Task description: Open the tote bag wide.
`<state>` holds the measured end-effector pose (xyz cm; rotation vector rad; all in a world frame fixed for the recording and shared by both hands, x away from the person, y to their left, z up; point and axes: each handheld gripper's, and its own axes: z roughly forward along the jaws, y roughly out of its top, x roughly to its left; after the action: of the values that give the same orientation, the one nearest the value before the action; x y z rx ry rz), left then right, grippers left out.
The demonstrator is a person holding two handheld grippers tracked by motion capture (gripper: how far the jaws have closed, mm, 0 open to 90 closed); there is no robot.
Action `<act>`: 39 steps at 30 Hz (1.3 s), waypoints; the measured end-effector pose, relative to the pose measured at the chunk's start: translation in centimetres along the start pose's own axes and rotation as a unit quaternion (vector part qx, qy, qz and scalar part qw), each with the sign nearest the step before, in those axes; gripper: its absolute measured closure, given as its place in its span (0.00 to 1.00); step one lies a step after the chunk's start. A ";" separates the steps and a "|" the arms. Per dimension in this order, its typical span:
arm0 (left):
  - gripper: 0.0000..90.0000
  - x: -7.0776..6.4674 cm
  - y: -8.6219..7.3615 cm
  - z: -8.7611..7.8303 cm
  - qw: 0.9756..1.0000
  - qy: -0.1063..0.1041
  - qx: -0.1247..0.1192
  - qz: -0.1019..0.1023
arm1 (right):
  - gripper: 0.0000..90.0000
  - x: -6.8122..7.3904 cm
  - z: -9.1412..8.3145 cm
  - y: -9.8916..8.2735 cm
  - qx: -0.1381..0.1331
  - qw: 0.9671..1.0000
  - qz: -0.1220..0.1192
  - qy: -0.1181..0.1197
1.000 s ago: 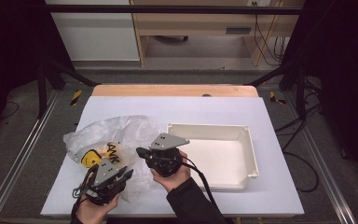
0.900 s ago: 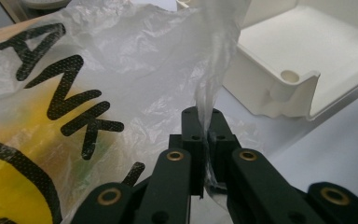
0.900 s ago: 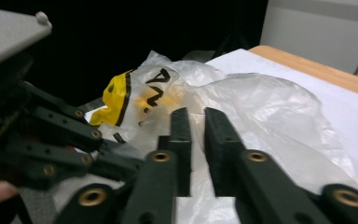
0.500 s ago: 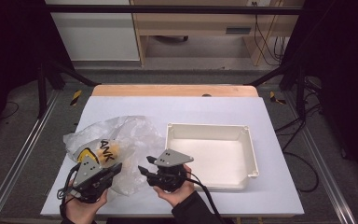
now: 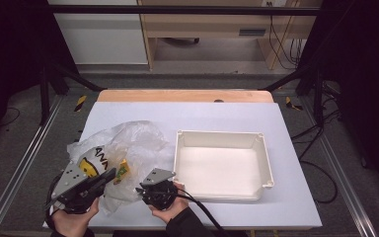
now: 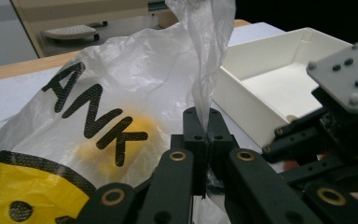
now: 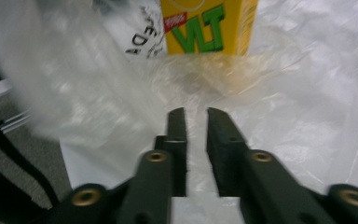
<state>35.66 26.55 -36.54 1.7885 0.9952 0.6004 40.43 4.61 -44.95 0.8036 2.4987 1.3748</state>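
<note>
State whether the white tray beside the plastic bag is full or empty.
Empty: the white tray shows a bare floor in the high view, while the yellow carton sits in the plastic bag.

This looks like a lab or test bay set up for recording, not a home. The white-topped table (image 5: pixel 237 118) sits inside a frame of metal rails (image 5: pixel 15 177) with dark uprights, and black curtains (image 5: pixel 10 54) close off both sides. Loose cables (image 5: pixel 281 39) hang behind a plain wooden bench (image 5: pixel 202 24), more cable (image 5: pixel 321 173) trails on the grey floor, and yellow-black tape (image 5: pixel 80 102) marks it
</note>
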 end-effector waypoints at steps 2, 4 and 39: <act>1.00 0.5 0.0 -0.2 1.000 0.006 -0.002 -0.004 | 1.00 0.1 0.2 -0.2 0.007 1.000 -0.001 0.007; 1.00 0.9 0.0 -0.3 1.000 0.010 -0.006 -0.009 | 1.00 0.1 0.3 -0.3 0.009 1.000 0.003 0.013; 1.00 9.4 -4.0 1.8 0.991 0.115 0.054 -0.047 | 1.00 0.5 2.7 -1.8 0.050 0.999 0.015 0.006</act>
<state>40.69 34.31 -41.19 1.7837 1.2835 0.7179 40.39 6.06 -47.85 0.8589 2.5921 1.2754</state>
